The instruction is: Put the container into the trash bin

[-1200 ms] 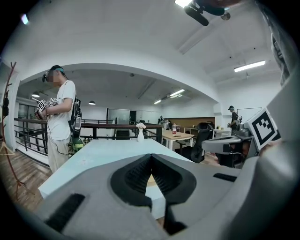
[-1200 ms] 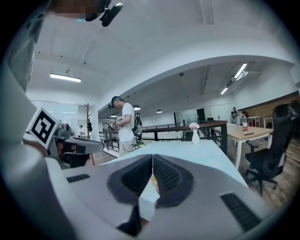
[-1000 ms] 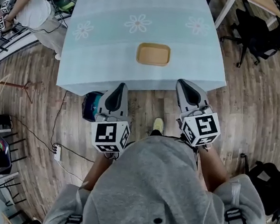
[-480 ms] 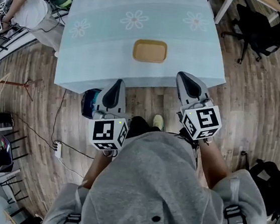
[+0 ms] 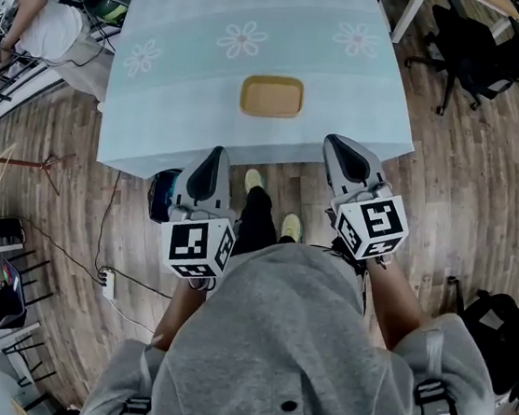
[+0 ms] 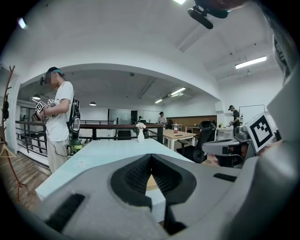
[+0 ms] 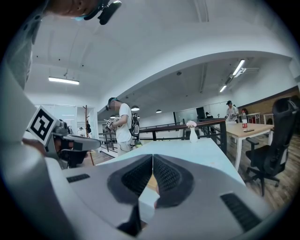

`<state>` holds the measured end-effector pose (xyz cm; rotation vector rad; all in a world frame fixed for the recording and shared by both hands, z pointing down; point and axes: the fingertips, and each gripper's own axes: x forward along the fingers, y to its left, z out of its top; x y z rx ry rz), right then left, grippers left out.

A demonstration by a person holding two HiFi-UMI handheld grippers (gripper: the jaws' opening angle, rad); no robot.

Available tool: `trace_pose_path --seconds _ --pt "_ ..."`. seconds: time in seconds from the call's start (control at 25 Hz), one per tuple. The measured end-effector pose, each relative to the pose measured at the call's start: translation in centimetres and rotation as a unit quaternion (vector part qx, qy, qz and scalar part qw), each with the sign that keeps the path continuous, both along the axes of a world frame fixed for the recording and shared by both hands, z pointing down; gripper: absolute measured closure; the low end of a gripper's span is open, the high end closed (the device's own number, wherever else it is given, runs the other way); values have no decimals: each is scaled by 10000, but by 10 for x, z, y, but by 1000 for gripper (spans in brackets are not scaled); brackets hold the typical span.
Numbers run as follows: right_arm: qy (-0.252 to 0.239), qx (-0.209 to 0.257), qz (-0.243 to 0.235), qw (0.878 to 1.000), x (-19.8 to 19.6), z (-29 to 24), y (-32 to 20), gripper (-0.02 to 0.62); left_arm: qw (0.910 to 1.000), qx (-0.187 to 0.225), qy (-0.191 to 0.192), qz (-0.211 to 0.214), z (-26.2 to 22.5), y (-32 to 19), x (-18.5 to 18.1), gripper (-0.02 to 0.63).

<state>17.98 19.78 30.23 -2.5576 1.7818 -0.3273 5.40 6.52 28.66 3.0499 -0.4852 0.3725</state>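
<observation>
A shallow tan container (image 5: 271, 96) lies on the pale blue flowered tablecloth (image 5: 188, 99), near the table's front edge. A dark trash bin (image 5: 160, 195) stands on the floor below the table's near left corner, partly hidden by my left gripper (image 5: 215, 153). That gripper is shut and empty, short of the table edge. My right gripper (image 5: 332, 142) is also shut and empty, its tip at the table's front edge, right of the container. In the left gripper view the jaws (image 6: 151, 157) meet, with a tan sliver of the container (image 6: 150, 182) below them. In the right gripper view the right gripper (image 7: 152, 157) is likewise closed.
A person (image 5: 38, 7) stands at the table's far left holding grippers. A black office chair (image 5: 476, 52) is at the right. A power strip (image 5: 108, 282) with cable lies on the wood floor. A white vase (image 6: 140, 134) stands at the table's far end.
The table and container have slid slightly up and left in the head view. My dark trouser leg and a second shoe have come into sight between the grippers. Both grippers have stayed shut.
</observation>
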Motion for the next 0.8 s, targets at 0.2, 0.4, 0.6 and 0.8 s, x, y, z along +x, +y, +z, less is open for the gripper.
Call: trace_pose_path --seconds 0.2,0.4,0.6,0.8 --pt "-6 -75 56 10000 8 4 3 569 10000 -14 -16 98 4 0 12 586" --pt "-36 -131 113 9998 15 6 -2 569 9998 -42 -65 167 7 -7 21 586" --pt "-44 -202 98 9997 25 7 -14 569 9997 -80 -128 187 11 -20 34 586" --pt "-53 -268 152 9995 38 9 -29 569 9994 -136 -163 276 14 -37 48 586"
